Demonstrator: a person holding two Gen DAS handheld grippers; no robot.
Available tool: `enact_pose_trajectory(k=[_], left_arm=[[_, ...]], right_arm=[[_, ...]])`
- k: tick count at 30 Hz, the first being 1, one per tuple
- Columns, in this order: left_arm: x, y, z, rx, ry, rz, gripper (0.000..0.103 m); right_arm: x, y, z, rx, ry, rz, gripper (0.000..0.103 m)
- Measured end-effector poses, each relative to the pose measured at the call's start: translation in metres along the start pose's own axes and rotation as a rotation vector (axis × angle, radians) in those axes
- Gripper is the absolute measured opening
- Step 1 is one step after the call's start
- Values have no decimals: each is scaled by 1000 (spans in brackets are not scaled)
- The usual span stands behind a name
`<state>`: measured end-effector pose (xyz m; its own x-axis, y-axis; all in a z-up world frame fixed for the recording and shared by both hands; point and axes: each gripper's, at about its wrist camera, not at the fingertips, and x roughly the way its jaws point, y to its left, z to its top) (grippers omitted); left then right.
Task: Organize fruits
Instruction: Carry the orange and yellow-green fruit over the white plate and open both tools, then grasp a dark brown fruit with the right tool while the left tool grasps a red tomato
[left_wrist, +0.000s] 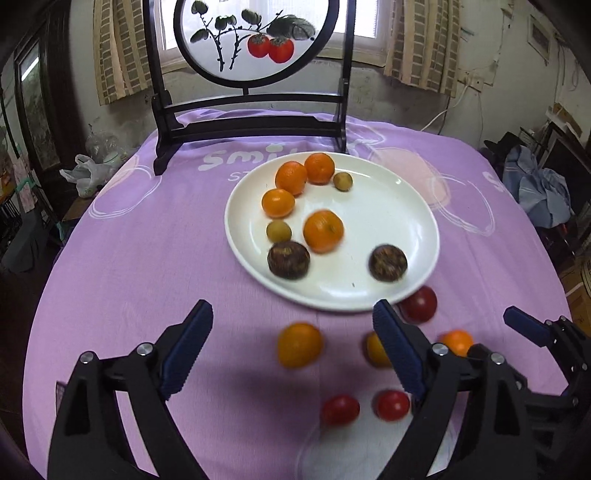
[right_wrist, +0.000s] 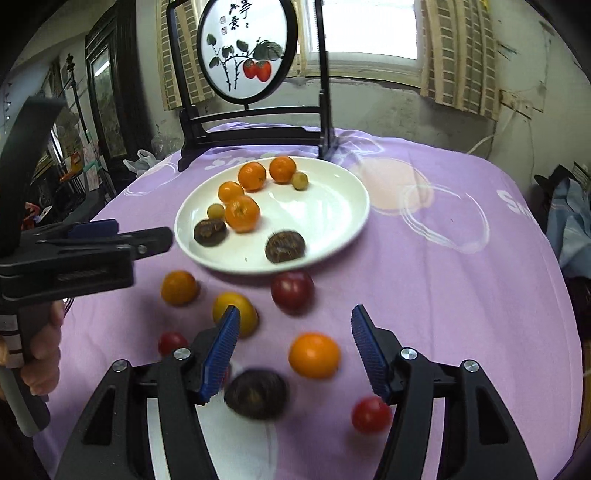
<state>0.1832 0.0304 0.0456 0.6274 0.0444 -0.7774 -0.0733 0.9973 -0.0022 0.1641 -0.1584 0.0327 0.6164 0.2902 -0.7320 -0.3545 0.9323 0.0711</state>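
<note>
While both claws, left claw (left_wrist: 291, 347) and right claw (right_wrist: 295, 349), gape empty, we see oranges on the plate (left_wrist: 406, 206) at twelve o'clock

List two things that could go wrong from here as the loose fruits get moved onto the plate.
1. The dark brown round fruit sits close to the near rim of the white round plate; a knock there might roll it off.
2. The loose orange round fruit between the open right tongs lies on smooth purple cloth, so a glancing close could push it away.
</note>
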Motion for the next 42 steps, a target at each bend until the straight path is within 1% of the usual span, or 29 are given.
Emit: enact_pose_trajectory(k=[2,4,9,11,13,17,21,25,28,30,32,35,39,42], left_arm=[[-11,-1,-17,6,-16,8,87],[-18,-2,-34,6,-20,7,90],[-19,-4,-72,2,24,-17,90],[-16,-3,-81,-6,35,-15,90],[-15,0,-90,-14,47,-28,90],[-16,3,-99,-9,57,-33,90],[-17,4,-101,2,37,-32,90],[-12,6,-104,3,21,-51,90],[-3,7,-106,4,32,-79,90],[3,8,-108,12,43,-73,90],[4,12,-107,-4,46,-66,90],[3,15,-106,-28,43,-85,90],[2,12,-108,-17,48,-103,90],[0,9,-109,-2,45,-113,90]], right_arm=[[-9,-3,-16,7,4,-11,63],[-18,-3,-32,0,9,-18,63],[-27,1,-66,-1,38,-15,63],[-28,5,-77,-3,51,-13,63],[-31,8,-87,-4,54,-9,63],[-32,12,-99,1,71,-2,63],[-25,16,-102,6,94,1,63],[-18,20,-102,0,113,1,63],[-12,25,-102,-16,125,-12,63],[-8,26,-100,-21,127,-19,63],[-3,28,-96,-33,130,-26,63],[7,33,-88,-57,141,-44,63],[22,38,-74,-70,142,-59,63],[30,37,-64,-45,136,-62,64]])
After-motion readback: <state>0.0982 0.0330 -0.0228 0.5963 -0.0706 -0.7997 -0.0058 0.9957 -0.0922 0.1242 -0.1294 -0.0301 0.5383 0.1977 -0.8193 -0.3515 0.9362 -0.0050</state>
